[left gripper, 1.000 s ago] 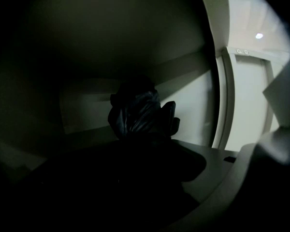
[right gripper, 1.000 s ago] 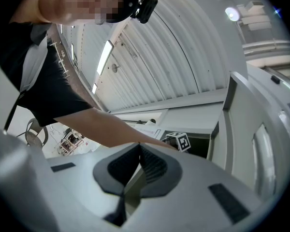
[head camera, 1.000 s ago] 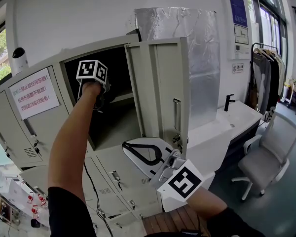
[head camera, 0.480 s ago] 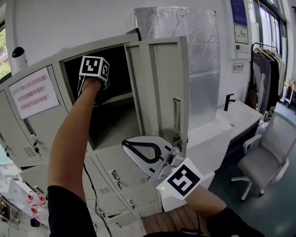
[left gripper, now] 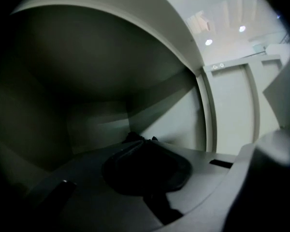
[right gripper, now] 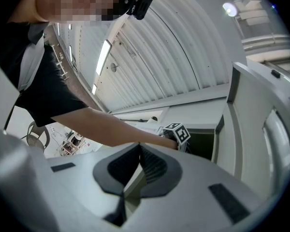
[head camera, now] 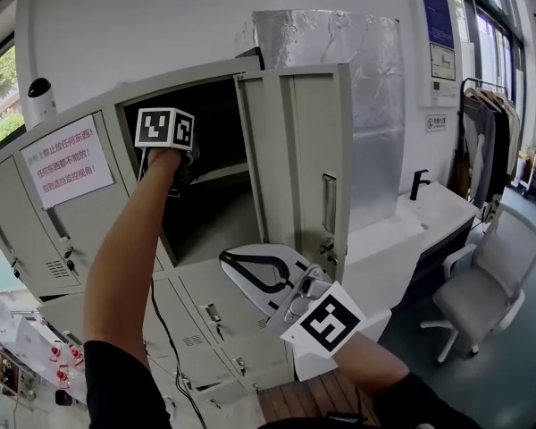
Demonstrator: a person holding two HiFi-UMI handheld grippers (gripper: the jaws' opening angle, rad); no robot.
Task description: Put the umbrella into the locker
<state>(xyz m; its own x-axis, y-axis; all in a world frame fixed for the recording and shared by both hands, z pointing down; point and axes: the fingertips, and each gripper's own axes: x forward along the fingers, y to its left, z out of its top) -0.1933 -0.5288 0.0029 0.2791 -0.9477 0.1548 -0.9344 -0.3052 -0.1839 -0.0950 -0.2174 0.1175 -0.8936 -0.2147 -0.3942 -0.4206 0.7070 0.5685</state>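
Note:
The open locker [head camera: 216, 213] is dark inside, and its grey door [head camera: 305, 164] swings out to the right. My left gripper [head camera: 188, 170] reaches into its mouth under the marker cube [head camera: 165, 128]. In the left gripper view its jaws [left gripper: 146, 146] stand shut with nothing between the pads. A small dark lump [left gripper: 135, 138] peeks just beyond their tips; I cannot tell if it is the umbrella. My right gripper [head camera: 229, 259] hangs below the door, shut and empty, and its pads [right gripper: 152, 166] meet at the tip [right gripper: 139, 146].
Closed lockers [head camera: 36, 231] stand to the left with a red-lettered notice [head camera: 67, 161], and more lockers [head camera: 223, 320] lie below. A foil-wrapped column [head camera: 366, 105], a white counter with a tap [head camera: 417, 186], an office chair [head camera: 482, 284] and a clothes rack [head camera: 487, 141] are to the right.
My left hand has lifted a little at the locker's mouth. The right gripper has stayed where it was.

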